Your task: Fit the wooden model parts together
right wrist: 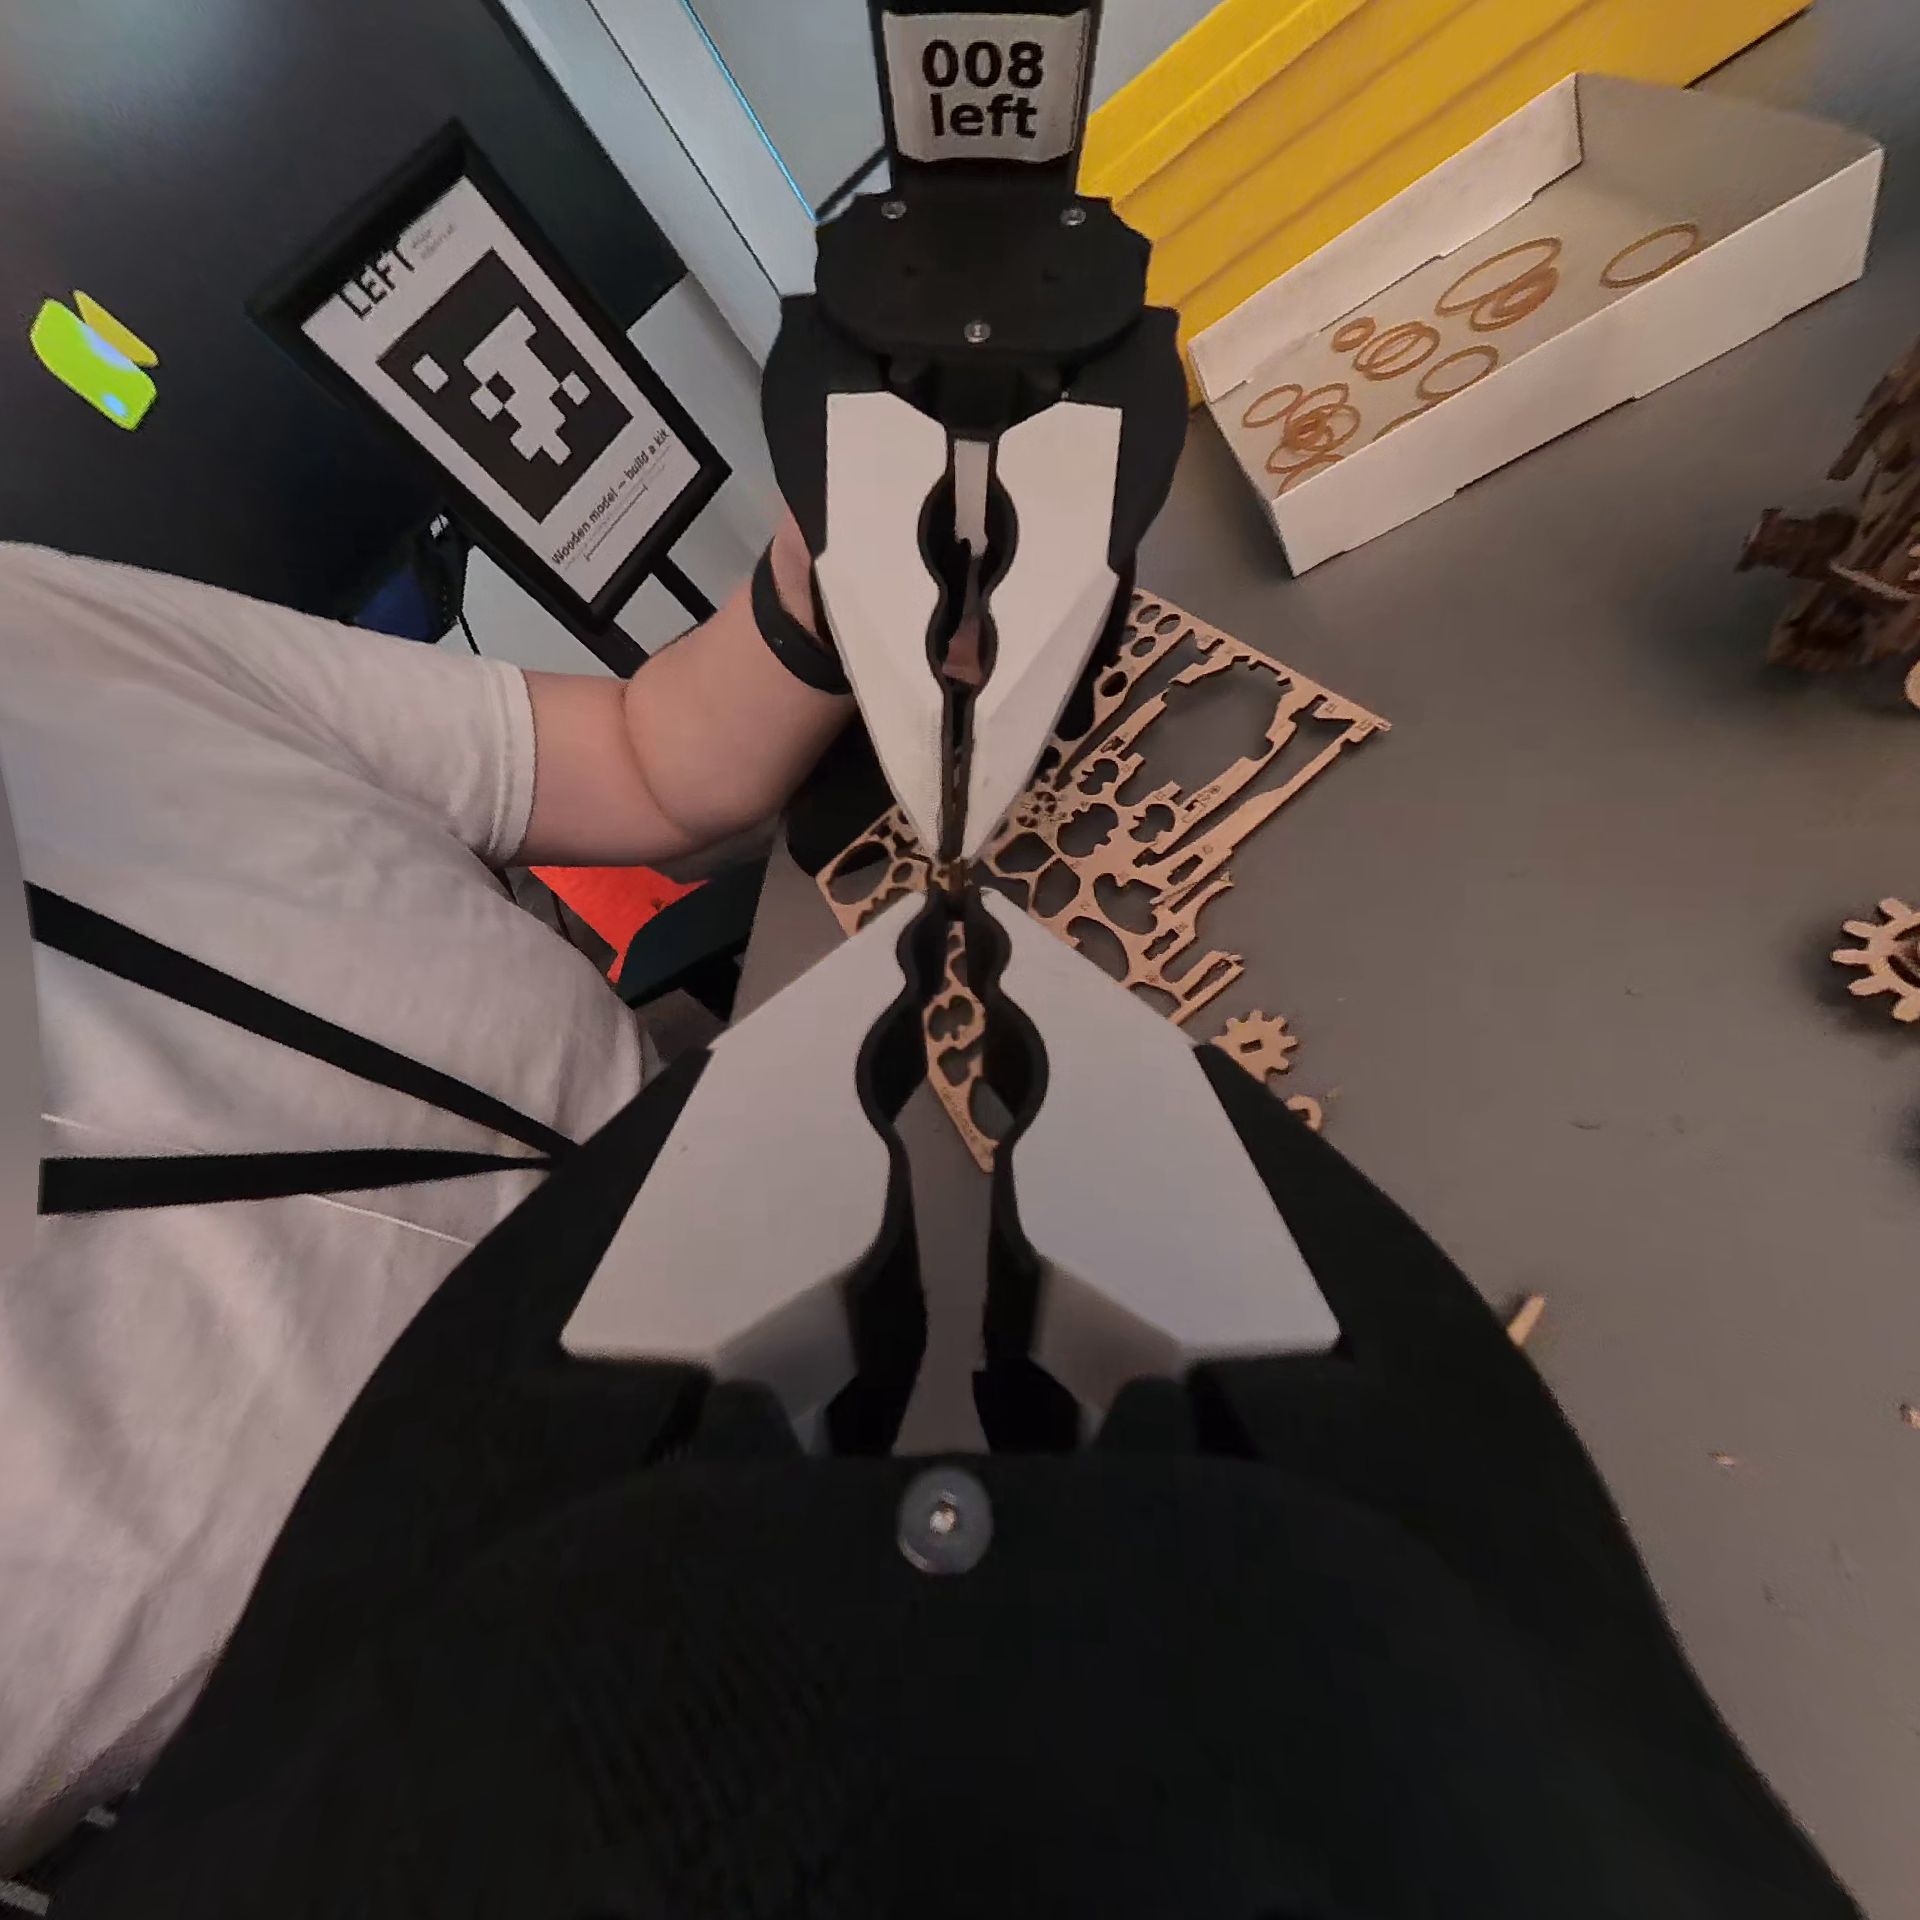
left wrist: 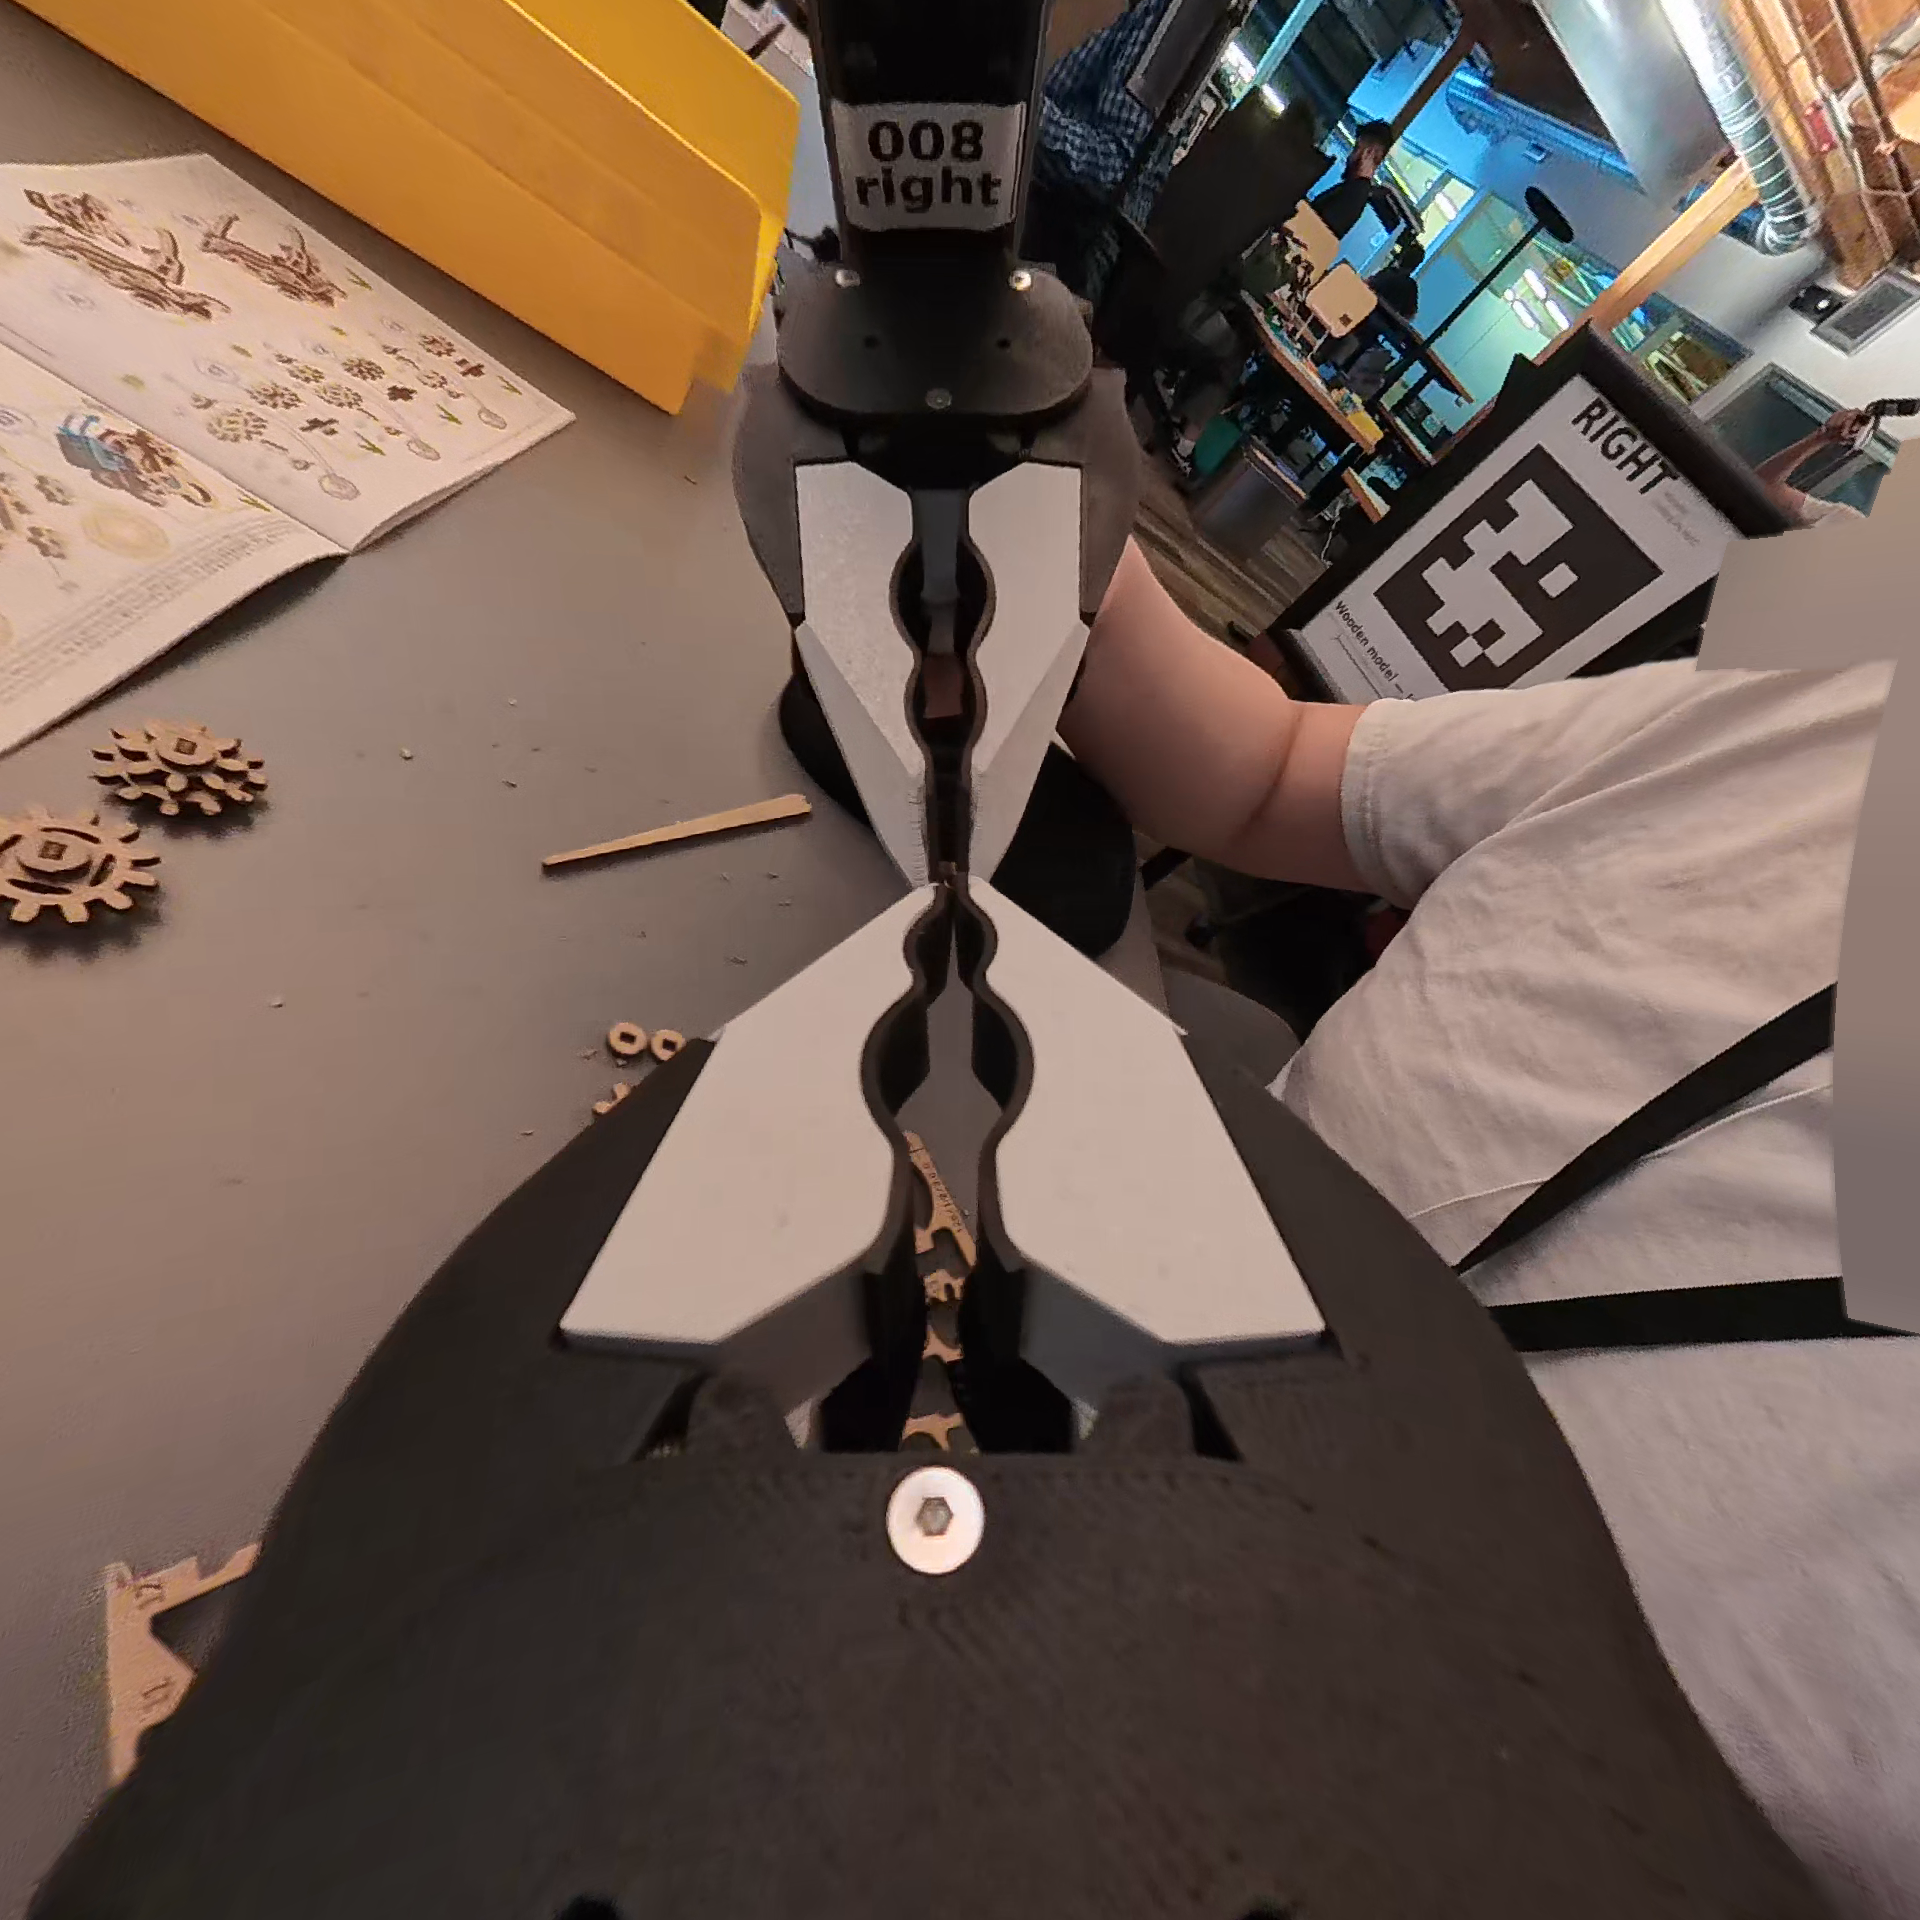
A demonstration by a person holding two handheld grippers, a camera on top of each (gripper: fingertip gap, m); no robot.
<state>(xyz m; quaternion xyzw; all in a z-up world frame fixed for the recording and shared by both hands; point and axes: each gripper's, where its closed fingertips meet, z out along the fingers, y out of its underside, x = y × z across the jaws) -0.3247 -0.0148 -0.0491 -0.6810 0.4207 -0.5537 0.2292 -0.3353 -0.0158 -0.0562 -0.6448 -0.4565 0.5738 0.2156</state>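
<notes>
My two grippers meet tip to tip above the grey table (left wrist: 416, 1039). A tiny wooden piece (left wrist: 948, 871) bridges the small gap between the tips; it also shows in the right wrist view (right wrist: 956, 871). My left gripper (left wrist: 948, 896) is shut, its tips pinched on the near end of the piece. My right gripper (left wrist: 948, 854) faces it, also shut, with the piece sticking out of its tips. In the right wrist view my right gripper (right wrist: 956, 902) is in front and my left gripper (right wrist: 956, 844) is beyond. Most of the piece is hidden inside the fingers.
Two wooden gears (left wrist: 179, 767) and a thin wooden stick (left wrist: 675, 831) lie left, near an instruction booklet (left wrist: 208, 416) and a yellow bin (left wrist: 468, 156). A punched-out wooden sheet (right wrist: 1195, 790), a white box of rings (right wrist: 1558, 312) and a part-built model (right wrist: 1860, 551) lie right. The person's arm (left wrist: 1226, 748) is close. My two grippers' fingertips are within a few centimetres of each other. Both grippers' tips are roughly 20 cm from the part-built model (right wrist: 1860, 551).
</notes>
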